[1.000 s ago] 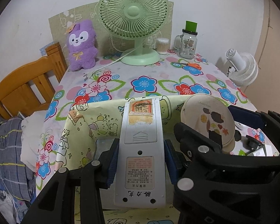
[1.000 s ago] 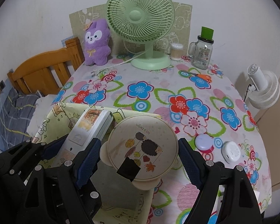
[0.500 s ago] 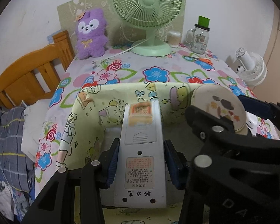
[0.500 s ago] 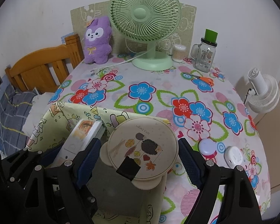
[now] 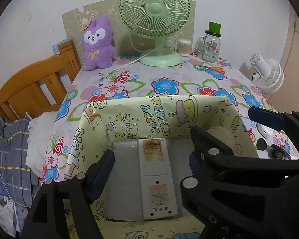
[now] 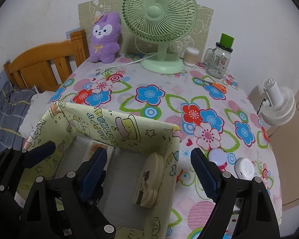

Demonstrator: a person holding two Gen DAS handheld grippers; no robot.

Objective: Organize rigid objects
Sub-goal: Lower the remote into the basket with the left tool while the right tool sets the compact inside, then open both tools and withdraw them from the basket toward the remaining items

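Both grippers, left gripper and right gripper, gaped wide, holding nothing; remote lay in the "HAPPY BIRTHDAY" box, round mirror leaned inside

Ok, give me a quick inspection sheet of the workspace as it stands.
Surface: floral tablecloth.
Job's things: remote control flat in the yellow box; round hedgehog case on edge against its right wall.
Clutter: scissors, two white pucks, jar mug, cotton swabs, plush bunny.
Grippers: left gripper open; right gripper open.
Cables: green fan cord, unplugged.
Surroundings: wooden bed frame, white fan.
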